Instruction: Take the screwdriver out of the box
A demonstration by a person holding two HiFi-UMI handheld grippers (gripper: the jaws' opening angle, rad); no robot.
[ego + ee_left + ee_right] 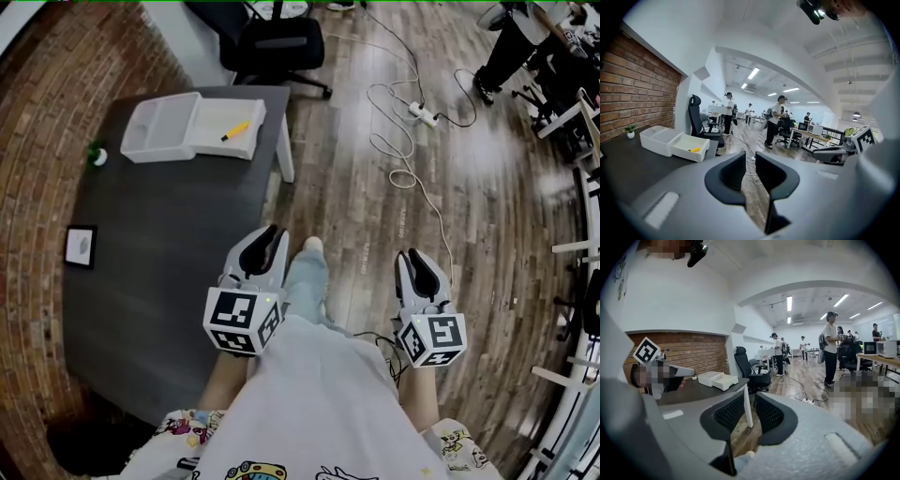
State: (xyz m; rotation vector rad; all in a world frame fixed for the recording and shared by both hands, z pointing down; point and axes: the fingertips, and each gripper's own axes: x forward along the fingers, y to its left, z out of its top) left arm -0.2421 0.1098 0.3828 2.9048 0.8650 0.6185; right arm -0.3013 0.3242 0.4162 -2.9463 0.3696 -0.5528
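The left gripper and right gripper hang released over the person's lap, jaws slightly apart and empty. Well ahead, the yellow screwdriver lies in the right compartment of the white box on the dark worktop.

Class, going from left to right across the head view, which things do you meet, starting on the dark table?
picture frame → white box → right gripper
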